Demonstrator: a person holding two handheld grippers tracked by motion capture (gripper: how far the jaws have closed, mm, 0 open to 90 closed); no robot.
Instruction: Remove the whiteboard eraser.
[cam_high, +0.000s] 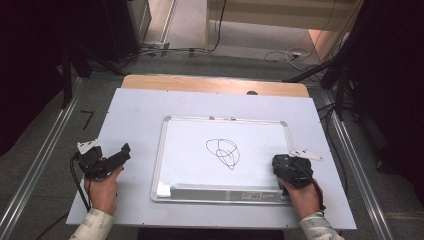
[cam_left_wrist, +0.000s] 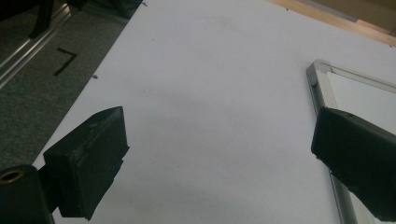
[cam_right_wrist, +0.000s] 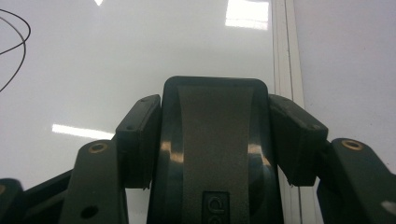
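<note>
- On the whiteboard (cam_high: 185, 150), near its right edge and toward the person's side, sat the black eraser (cam_right_wrist: 215, 149), clamped between the fingers (cam_right_wrist: 140, 140) of the right gripper (cam_high: 290, 167), one finger against each of its sides.
- Left of the eraser, at the middle of the whiteboard, lay a looping black scribble (cam_high: 223, 152); in the right gripper view only its outer curve (cam_right_wrist: 16, 42) reached the top left corner.
- Beyond the whiteboard's left rim, the left gripper (cam_high: 107, 160) hovered over the bare desk (cam_left_wrist: 210, 93), its fingers (cam_left_wrist: 88, 163) spread wide and holding nothing.
- Risk, as I judged it: nothing pinned the whiteboard, so a firm wipe toward the scribble might slide the whiteboard across the smooth desk.
- The eraser looked glossy at its sides, and a tilted push might twist it out of the grip.
- Starting so near the right frame (cam_right_wrist: 285, 56), the eraser could catch on that raised edge if it drifted that way.
- Containers: the only one was the tray (cam_high: 225, 192) along the whiteboard's near edge; it appeared to carry a small label, and I could not tell what else, if anything, lay in it.
</note>
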